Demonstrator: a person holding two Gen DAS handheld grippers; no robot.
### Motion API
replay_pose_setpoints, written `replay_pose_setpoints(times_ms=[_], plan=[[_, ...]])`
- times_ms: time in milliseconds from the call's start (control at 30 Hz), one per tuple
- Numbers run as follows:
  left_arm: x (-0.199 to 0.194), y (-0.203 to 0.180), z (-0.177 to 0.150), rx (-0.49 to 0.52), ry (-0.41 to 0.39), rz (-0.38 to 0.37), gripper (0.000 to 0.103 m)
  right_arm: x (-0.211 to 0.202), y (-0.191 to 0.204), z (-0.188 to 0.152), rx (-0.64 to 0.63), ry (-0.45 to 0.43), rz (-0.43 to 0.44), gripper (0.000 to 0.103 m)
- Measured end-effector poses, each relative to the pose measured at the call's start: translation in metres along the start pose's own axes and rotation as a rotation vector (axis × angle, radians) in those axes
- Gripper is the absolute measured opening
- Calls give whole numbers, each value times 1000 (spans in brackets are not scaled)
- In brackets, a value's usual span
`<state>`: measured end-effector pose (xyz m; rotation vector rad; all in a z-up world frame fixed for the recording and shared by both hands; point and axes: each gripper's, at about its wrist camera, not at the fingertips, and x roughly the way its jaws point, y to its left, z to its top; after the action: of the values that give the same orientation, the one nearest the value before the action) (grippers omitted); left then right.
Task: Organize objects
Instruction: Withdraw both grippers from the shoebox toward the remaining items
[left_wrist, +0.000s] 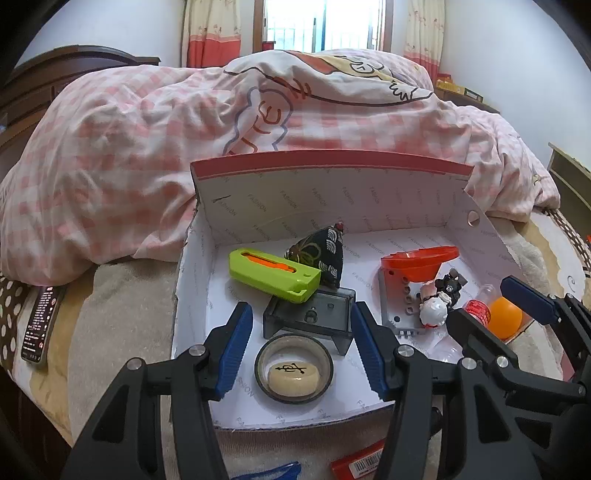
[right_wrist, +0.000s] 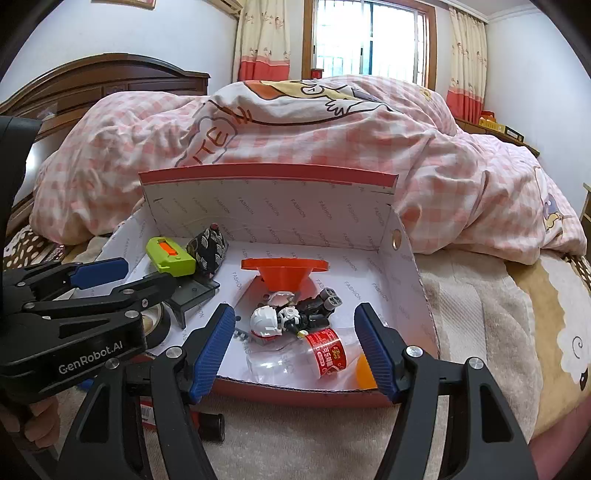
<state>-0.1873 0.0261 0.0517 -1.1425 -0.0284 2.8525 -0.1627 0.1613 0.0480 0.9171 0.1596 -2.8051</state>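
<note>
An open white cardboard box (left_wrist: 280, 206) (right_wrist: 273, 210) sits on the bed and holds several objects. In the left wrist view: a tape roll (left_wrist: 293, 367) with a cream game piece inside it, a grey plastic case (left_wrist: 308, 314), a lime-green cutter (left_wrist: 273, 275), a black patterned pouch (left_wrist: 321, 254), an orange funnel (left_wrist: 419, 262), a toy robot figure (left_wrist: 437, 301). My left gripper (left_wrist: 301, 347) is open and empty above the tape roll. My right gripper (right_wrist: 297, 343) is open and empty over a clear bottle with a red label (right_wrist: 325, 352) and the toy robot (right_wrist: 288, 317). An orange ball (right_wrist: 364, 371) lies by its right finger.
A pink checked duvet (left_wrist: 184, 129) is piled behind the box. A phone (left_wrist: 38, 323) lies on the bed at the left. A red item with a barcode (left_wrist: 360, 463) and a blue item (left_wrist: 273, 472) lie in front of the box. Beige blanket (right_wrist: 480, 314) lies to the right.
</note>
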Motion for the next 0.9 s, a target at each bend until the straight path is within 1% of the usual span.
replay_pose_setpoints(times_ms=[533,767,900], plan=[[-7,0,-5,5,-3,-7,56,-3,-1,-3,8,-7,6,69],[-27,7,-15,-14,-4,-26,56,-11,-4,-7,26,-12,12,69],[-42,12,-28,-8,-1,-28,56,-21,-5,-12,27,-14,26,69]])
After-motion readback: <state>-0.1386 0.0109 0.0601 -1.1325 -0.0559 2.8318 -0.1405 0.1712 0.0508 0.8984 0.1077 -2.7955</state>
